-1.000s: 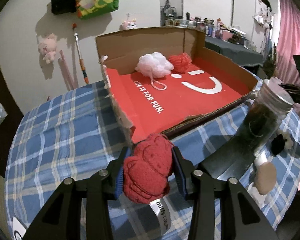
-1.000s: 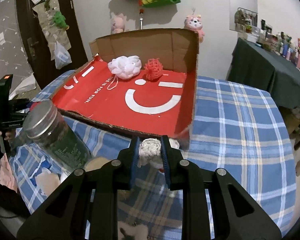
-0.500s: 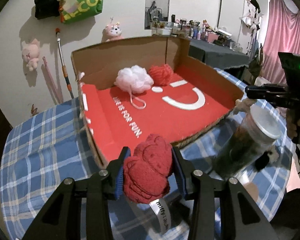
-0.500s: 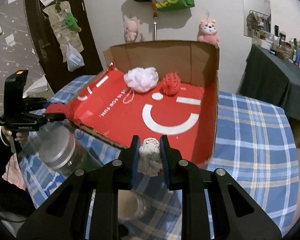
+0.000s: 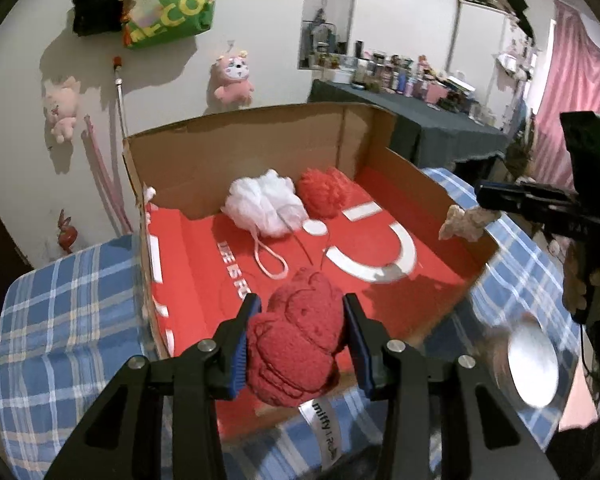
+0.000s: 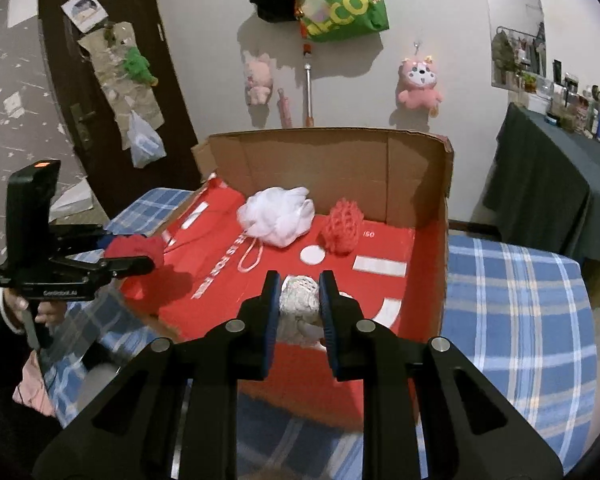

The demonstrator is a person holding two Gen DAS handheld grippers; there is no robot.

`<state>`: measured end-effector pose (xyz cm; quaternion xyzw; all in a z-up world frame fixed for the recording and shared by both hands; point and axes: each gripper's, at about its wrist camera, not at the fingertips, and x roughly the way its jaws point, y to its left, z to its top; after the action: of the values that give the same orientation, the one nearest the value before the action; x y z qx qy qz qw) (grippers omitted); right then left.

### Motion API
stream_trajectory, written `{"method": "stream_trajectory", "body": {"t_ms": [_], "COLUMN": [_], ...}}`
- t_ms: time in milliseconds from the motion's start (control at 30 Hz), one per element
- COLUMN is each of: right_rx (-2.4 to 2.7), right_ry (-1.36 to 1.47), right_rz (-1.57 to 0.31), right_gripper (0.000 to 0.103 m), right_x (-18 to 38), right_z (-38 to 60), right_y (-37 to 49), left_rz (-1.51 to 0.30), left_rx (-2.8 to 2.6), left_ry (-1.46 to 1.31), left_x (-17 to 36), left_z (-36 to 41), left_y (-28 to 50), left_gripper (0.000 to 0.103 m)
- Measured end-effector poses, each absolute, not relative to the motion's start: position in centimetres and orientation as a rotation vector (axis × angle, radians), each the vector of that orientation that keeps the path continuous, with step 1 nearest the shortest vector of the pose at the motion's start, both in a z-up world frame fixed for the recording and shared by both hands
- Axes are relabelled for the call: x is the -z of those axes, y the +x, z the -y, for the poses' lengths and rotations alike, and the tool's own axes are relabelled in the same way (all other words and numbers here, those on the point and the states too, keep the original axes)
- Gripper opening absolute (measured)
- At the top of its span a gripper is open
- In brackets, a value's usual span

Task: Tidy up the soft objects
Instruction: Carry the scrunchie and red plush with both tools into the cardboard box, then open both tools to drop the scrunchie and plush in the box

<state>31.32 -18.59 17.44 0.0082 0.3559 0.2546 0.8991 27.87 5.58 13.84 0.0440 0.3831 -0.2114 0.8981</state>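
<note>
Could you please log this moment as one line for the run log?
left gripper: shut on red plush | right gripper: shut on cream plush | both over cardboard box | white pouf, red pouf inside

A table under a blue-and-white plaid cloth [image 6: 512, 312] fills the lower frame. On it sits a shallow, open cardboard box with a red printed floor [image 6: 416, 176], centre frame; a blurred silver-lidded jar [image 5: 534, 368] stands at lower right.
</note>
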Motion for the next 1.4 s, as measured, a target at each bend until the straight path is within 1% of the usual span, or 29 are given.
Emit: {"method": "stream_trajectory", "body": {"t_ms": [133, 367, 533, 700, 1000, 1400], "right_rx": [-0.471, -0.372, -0.325, -0.306, -0.281, -0.274], "right_ry": [-0.016, -0.063, -0.079, -0.099, -0.126, -0.116], "right_rz": [-0.768, -0.847, -0.896, -0.949, -1.066, -1.076], "right_gripper": [0.019, 0.019, 0.019, 0.019, 0.019, 0.020], "right_x": [-16.6, -14.3, -12.4, -10.6, -8.8, -9.0], "right_z": [16.8, 15.1, 14.9, 14.7, 15.6, 15.5], "right_y": [35.2, 40.9, 43.0, 43.9, 42.6, 42.5], "left_rz": [-0.829, -0.964, -1.031, -1.056, -1.076, -1.084], "left_rx": [0.384, 0.226, 0.154, 0.115, 0.109, 0.100], "left_ry": [0.048, 0.023, 0.022, 0.030, 0.079, 0.082], "left_x": [-13.6, -10.3, -8.3, -7.2, -6.1, -5.5], "left_z": [-5.3, -4.8, -5.1, -5.4, -5.0, -4.8], "left_y": [31.1, 37.2, 39.6, 40.8, 40.9, 41.3], "left_gripper": [0.044, 0.044, 0.044, 0.044, 0.046, 0.048]}}
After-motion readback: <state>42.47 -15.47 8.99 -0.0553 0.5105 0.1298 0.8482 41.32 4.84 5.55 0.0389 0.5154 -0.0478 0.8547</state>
